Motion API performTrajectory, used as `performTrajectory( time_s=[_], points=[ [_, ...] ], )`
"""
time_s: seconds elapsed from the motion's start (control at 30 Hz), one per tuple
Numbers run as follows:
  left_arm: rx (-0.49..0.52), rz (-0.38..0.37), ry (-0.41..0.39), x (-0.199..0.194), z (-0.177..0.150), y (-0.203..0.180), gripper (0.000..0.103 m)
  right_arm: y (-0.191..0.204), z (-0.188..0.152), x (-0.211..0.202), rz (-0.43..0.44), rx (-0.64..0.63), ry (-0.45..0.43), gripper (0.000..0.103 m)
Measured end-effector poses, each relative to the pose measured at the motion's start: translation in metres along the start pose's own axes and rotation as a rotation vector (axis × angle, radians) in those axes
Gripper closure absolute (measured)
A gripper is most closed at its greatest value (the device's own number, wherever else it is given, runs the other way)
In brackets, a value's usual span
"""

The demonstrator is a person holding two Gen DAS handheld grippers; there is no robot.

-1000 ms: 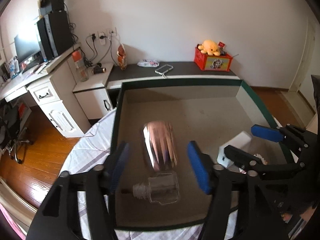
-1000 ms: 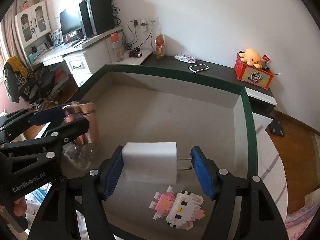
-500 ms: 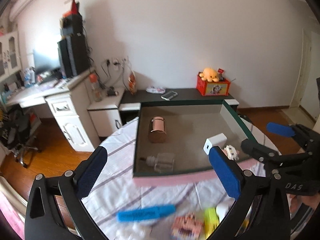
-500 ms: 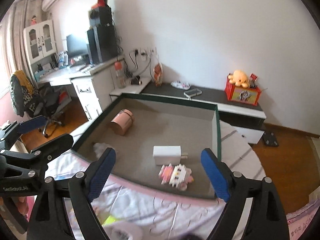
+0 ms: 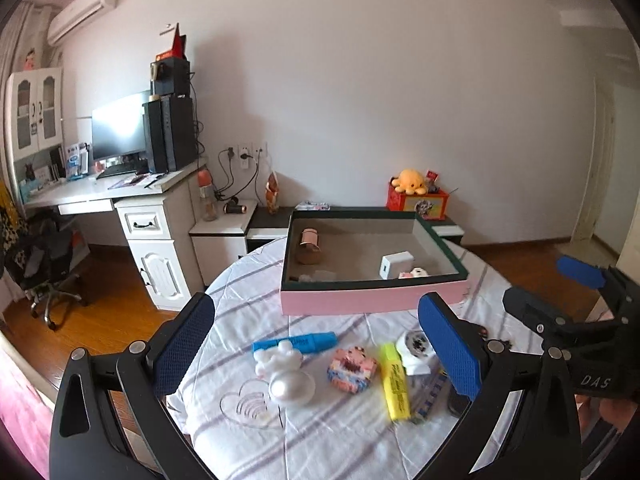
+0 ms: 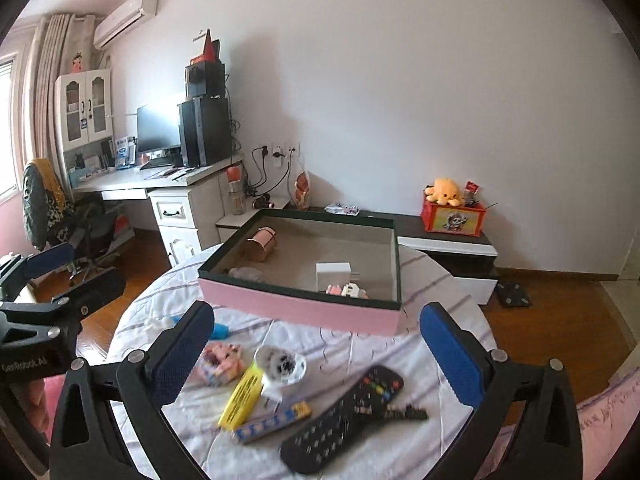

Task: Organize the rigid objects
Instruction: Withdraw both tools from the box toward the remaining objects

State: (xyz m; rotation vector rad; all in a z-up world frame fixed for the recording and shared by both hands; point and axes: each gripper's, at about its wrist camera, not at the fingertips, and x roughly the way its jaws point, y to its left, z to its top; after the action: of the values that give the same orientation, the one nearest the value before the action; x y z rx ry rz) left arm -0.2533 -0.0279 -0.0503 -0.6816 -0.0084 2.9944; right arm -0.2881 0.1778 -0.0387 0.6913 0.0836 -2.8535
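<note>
both grippers are mine, one in each hand, and neither carries anything: my left gripper has its jaws spread wide with nothing between them, and my right gripper is just opening to its widest, likewise with nothing in it. the pink-walled box sits at the far side of the round table and already holds a copper cup on its side, a white charger block, a small brick figure and what looks like a clear bottle near its front-left corner. the rest lie loose on the striped cloth toward the near edge: a blue marker, a pearly white figurine, a pink brick block, a yellow highlighter, a round white dish, a patterned ruler and a black remote. all look light and stiff. i judge the figurine is the slippery, breakable one, best pinched at its narrow upper part; the highlighter and marker want a grip across the barrel's middle, and the remote across its narrow width near the centre so it will not tip.
</note>
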Motion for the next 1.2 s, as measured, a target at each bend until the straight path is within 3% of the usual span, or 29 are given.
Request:
performTrajectory(
  time_s=[0.27,0.67,0.9,1.2],
  points=[
    [0.015,0.046,-0.05,-0.032,-0.015,0.002,0.0,0.002,-0.02,-0.034,-0.021,0.02,-0.016,0.0],
    [0.054,0.061,0.05,-0.019,-0.047,0.006,0.0,-0.008,-0.047,-0.043,-0.058,0.051,0.038,0.0],
    [0.056,0.057,0.147,0.003,-0.069,0.012,0.0,-0.019,-0.067,-0.023,-0.066,0.077,0.117,0.0],
    [0.052,0.055,0.217,0.031,-0.081,0.014,0.0,-0.021,-0.081,-0.001,-0.057,0.085,0.187,0.0]
  ],
)
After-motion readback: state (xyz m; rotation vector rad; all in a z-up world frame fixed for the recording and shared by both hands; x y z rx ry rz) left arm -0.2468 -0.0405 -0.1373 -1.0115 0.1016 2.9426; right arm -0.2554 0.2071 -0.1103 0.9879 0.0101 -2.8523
